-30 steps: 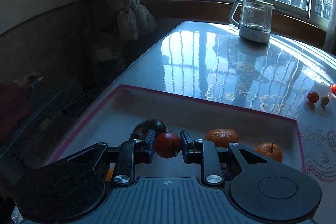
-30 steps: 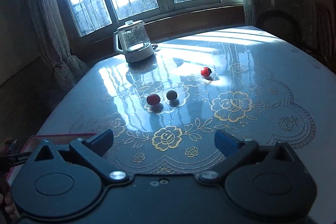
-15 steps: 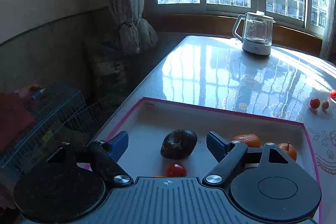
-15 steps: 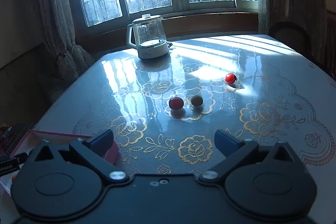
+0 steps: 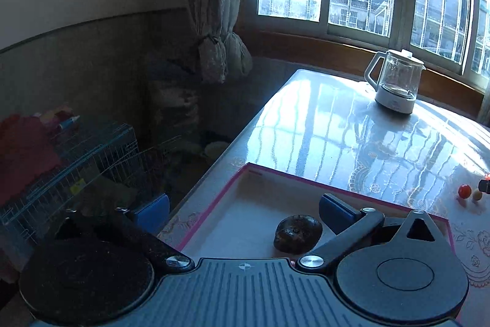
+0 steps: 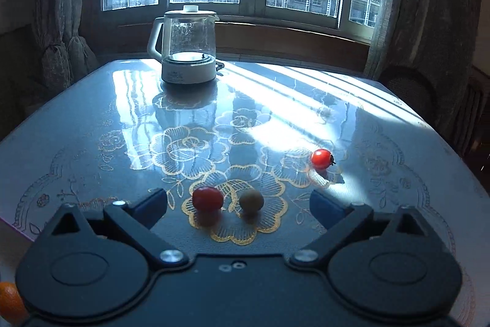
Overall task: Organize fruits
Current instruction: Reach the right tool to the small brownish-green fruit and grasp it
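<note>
Three fruits (image 6: pixel 208 198) lie loose beyond the tray (image 5: pixel 235 183). Left gripper (image 5: pixel 243 209), jaws just opened, hangs empty over it; right gripper (image 6: pixel 238 204), closing slightly yet spread, must pinch one.

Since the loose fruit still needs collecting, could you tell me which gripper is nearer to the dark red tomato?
Right. The right gripper stands open just short of the dark red tomato, which lies ahead of its gap. The left gripper is open over the tray, well away.

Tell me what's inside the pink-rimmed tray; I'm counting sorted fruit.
One dark wrinkled fruit lies in the tray. The left hand-held gripper covers the tray's near part, so anything there is hidden.
</note>
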A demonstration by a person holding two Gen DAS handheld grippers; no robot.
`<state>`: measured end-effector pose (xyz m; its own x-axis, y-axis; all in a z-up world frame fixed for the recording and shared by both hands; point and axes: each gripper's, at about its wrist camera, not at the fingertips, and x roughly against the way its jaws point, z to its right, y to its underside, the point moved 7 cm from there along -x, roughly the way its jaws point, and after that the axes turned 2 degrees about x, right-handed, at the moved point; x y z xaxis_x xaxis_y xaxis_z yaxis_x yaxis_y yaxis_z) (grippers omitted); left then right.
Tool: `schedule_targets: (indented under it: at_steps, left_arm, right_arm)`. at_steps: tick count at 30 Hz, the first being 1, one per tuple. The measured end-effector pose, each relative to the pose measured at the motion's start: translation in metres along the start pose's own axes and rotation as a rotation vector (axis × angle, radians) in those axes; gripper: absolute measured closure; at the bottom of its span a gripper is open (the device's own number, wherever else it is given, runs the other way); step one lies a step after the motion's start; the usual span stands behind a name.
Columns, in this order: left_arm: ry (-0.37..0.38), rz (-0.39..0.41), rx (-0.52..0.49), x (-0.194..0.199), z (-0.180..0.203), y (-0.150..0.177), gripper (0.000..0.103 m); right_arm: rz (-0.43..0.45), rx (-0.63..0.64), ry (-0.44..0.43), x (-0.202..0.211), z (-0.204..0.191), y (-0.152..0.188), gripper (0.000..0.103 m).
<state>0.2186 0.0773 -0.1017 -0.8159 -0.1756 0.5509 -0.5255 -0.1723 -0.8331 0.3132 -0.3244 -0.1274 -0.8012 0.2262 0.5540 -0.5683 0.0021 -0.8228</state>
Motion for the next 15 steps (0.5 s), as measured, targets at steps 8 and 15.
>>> schedule_targets:
  at_steps: [8, 15]
  left_arm:
    - [-0.008, -0.02, 0.031, -0.007, 0.007, 0.0, 0.0]
    - [-0.017, -0.037, 0.032, -0.009, 0.015, 0.003, 0.0]
  right_arm:
    - [-0.038, 0.022, 0.054, -0.023, 0.029, 0.006, 0.019]
    - [-0.073, 0.066, 0.041, -0.045, 0.031, 0.008, 0.031]
